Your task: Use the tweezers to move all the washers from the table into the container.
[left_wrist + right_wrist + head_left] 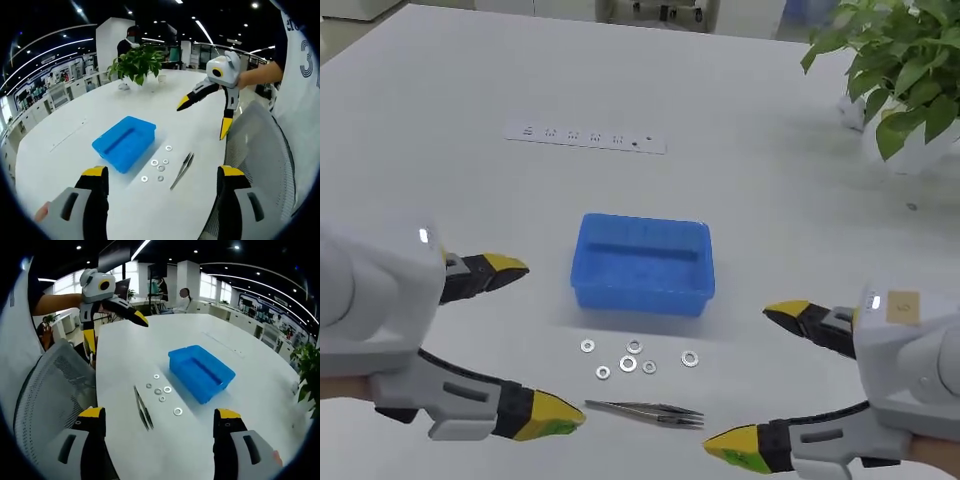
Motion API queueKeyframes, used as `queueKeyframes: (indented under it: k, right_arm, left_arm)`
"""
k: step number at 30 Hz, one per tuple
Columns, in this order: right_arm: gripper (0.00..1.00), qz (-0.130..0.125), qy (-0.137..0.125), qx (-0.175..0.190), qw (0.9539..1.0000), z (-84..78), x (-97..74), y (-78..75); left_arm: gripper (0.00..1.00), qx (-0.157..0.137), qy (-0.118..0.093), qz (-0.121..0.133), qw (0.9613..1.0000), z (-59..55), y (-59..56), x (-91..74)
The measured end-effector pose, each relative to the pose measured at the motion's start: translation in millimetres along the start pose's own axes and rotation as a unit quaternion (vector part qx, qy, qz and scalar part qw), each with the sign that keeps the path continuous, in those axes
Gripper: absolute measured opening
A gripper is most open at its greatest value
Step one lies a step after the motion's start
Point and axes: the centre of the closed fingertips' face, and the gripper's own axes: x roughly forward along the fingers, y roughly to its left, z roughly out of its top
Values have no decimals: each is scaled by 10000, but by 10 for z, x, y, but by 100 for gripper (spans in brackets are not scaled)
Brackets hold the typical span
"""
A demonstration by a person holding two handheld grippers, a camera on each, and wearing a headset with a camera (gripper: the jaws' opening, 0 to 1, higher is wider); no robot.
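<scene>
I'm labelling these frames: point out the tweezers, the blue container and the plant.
tweezers (645,410), head view, middle of the legs.
blue container (642,293), head view, near wall.
plant (918,112), head view, leaves.

Large white oval table (790,230), matte top. Green leafy potted plant (905,75) at 2 o'clock, flat white power strip (585,137) at 11. Grey mesh office chair (260,147) at the table edge. Open-plan office behind: white square column (111,45), dark ceiling, bright LED light strip (141,249), spotlights.
</scene>
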Motion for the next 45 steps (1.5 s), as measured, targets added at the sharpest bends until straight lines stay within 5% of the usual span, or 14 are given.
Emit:
queueKeyframes:
  k: [32, 45]
  right_arm:
    - [88, 10, 40, 33, 10000, -25, 25, -16]
    - [88, 55, 106, 2, 9999, -32, 29, -62]
  left_arm:
    - [95, -6, 106, 13, 9999, -96, 16, 12]
    - [94, 136, 373, -14, 9992, -220, 36, 48]
